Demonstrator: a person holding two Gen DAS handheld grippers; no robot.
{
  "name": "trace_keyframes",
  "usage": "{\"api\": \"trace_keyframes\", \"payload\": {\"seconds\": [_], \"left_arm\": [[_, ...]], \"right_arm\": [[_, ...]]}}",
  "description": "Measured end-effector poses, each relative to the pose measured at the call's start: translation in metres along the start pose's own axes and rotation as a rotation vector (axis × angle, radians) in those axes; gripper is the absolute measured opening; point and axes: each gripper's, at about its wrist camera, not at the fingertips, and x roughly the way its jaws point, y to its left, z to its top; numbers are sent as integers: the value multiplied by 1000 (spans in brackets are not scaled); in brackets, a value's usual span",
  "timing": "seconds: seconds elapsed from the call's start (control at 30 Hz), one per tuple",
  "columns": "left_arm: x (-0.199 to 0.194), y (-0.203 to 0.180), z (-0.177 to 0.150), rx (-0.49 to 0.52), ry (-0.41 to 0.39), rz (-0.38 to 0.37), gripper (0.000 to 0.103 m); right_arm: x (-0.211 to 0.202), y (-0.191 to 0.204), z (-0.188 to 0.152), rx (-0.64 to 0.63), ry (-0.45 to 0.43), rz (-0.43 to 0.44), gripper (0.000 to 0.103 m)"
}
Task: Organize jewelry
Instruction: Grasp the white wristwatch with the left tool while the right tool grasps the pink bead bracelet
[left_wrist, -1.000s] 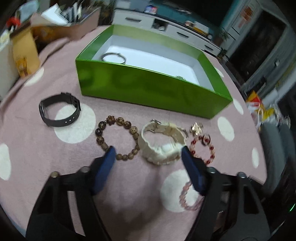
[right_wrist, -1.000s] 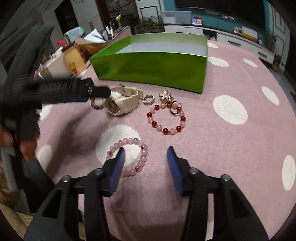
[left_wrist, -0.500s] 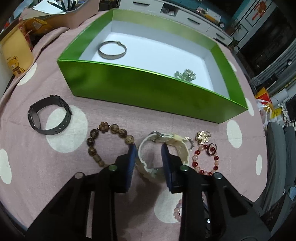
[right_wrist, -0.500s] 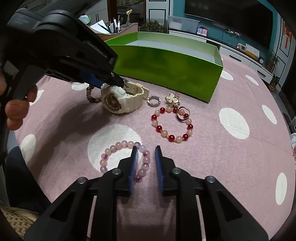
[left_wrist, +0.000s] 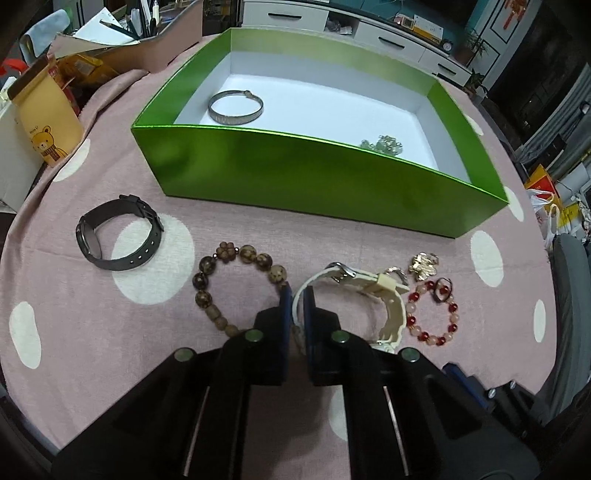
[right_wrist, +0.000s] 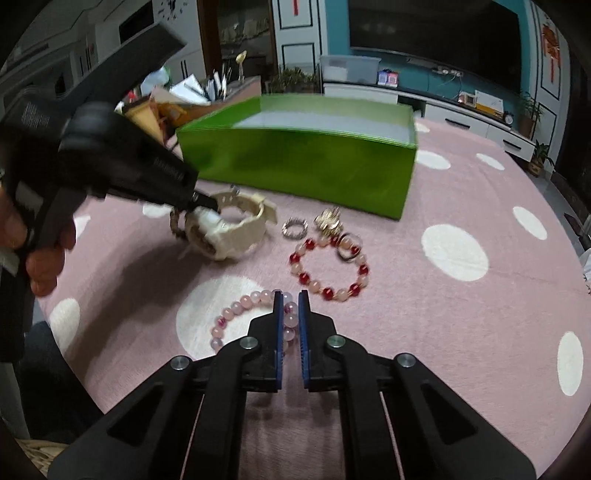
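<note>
- Left tool (left_wrist: 297, 295) is pinched tight on the strap of the cream watch (left_wrist: 384, 295), which sits on the bench (left_wrist: 258, 236) in front of the green box (left_wrist: 314, 173).
- Right tool (right_wrist: 290, 301) is squeezed narrow around the pink bead bracelet (right_wrist: 236, 314).
- Red bead bracelet (right_wrist: 328, 267) lies just beyond, near the small ring (right_wrist: 294, 228).
</note>
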Motion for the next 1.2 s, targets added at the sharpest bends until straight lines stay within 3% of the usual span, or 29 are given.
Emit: {"api": "trace_keyframes", "payload": {"seconds": [0.47,1.2], "left_arm": [[-52,0,0,-16,-118,-33,6],[-93,8,0,-8,-211,-70,7]], "right_arm": [[-42,-12,24,11,-157,-44,7],[-69,-14,64,17,-249,-67,7]]}}
